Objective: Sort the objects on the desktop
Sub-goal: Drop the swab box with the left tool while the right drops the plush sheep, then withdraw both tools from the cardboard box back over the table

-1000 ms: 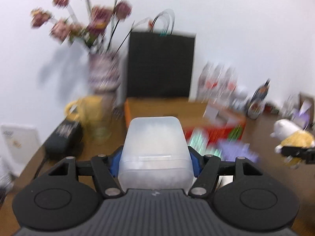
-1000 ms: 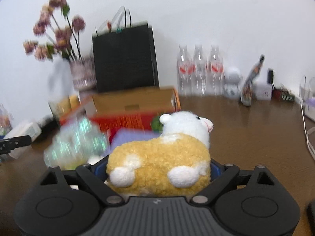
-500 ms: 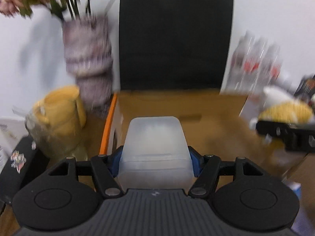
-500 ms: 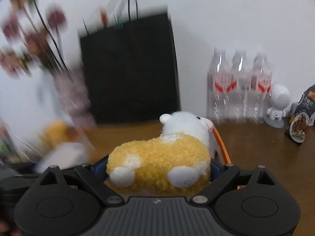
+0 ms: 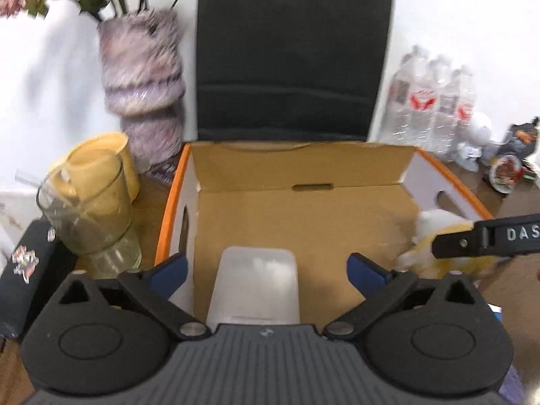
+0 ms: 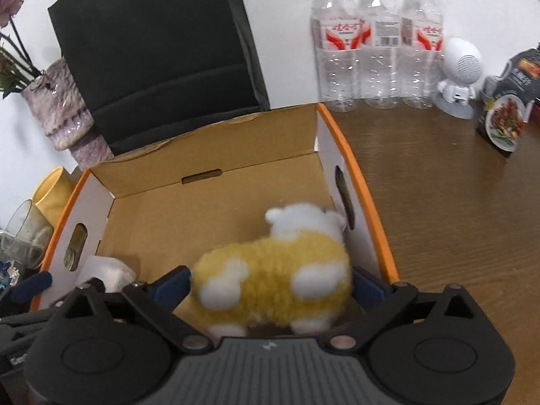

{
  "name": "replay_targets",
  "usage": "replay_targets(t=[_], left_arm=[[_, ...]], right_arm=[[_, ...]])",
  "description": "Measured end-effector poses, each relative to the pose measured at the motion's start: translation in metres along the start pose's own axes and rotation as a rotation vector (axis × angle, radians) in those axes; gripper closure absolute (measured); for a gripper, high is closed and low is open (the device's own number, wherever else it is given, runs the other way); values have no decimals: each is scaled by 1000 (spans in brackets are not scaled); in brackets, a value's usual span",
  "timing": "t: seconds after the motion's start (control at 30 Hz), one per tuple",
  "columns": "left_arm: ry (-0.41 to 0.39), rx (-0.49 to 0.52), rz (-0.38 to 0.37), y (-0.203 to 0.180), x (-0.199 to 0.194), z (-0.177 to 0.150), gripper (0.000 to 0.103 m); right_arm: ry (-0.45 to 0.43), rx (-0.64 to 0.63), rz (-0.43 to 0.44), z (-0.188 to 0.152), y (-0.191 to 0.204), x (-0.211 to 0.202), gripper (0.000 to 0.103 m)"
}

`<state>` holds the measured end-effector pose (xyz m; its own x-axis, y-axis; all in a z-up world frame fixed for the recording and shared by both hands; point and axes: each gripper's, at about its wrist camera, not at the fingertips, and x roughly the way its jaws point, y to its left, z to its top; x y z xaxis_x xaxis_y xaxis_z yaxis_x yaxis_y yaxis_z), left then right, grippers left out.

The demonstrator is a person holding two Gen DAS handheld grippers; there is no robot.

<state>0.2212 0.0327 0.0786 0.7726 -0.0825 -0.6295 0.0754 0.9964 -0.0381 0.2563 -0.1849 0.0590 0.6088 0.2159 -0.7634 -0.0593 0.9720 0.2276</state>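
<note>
Fingers of the left gripper (image 5: 266, 270) are spread wide, their blue pads (image 5: 168, 270) clear of the translucent white plastic box (image 5: 256, 287), which lies between them on the floor of the cardboard box (image 5: 303, 216), toward its left wall. Fingers of the right gripper (image 6: 270, 283) flank the plush sheep (image 6: 276, 276), a yellow body with white patches and a white head; whether the pads press it or have let go cannot be told from the blurred fur. The sheep sits low inside the cardboard box, beside the right wall with its hand-hole.

Left of the orange-edged box: a glass cup (image 5: 91, 216) in front of a yellow mug (image 5: 111, 158), and a mottled purple vase (image 5: 141, 87) with flowers. Behind the box: a black paper bag (image 5: 290, 54). Right of it, on the brown table (image 6: 438, 202): three clear water bottles (image 6: 374, 40), a small white robot figure (image 6: 459, 74) and a dark food package (image 6: 509, 114).
</note>
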Motion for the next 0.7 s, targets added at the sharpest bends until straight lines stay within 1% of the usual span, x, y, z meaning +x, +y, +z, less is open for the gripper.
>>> replay_targets(t=[0.1,0.23,0.33,0.4,0.47,0.57,0.63,0.7], left_arm=[[-11,-11,-18,4,-13,5,0],[-3,-56,-2,11,-25,9,0],[0,-103,-23,14,-41,5,0],[6,-107,-28,12,-52,-1,0],[-2,-84,-18,6,-67,-13,0],[-22,-59,-28,-4,-92,-42,0],[-61,-13,-34,-13,-112,-67,0],[-90,66,-29,-23,-129,-91,0]], right_arm=[[-9,2,23,3,0,-14,3],[-25,-35,20,2,7,-39,0],[-39,-57,18,-5,9,-58,0],[-45,-47,25,-14,9,-70,0],[-66,-57,22,-28,11,-82,0],[-135,-113,12,-57,17,-104,0],[-195,-141,45,-84,14,-113,0],[-247,-122,89,-116,4,-117,0]])
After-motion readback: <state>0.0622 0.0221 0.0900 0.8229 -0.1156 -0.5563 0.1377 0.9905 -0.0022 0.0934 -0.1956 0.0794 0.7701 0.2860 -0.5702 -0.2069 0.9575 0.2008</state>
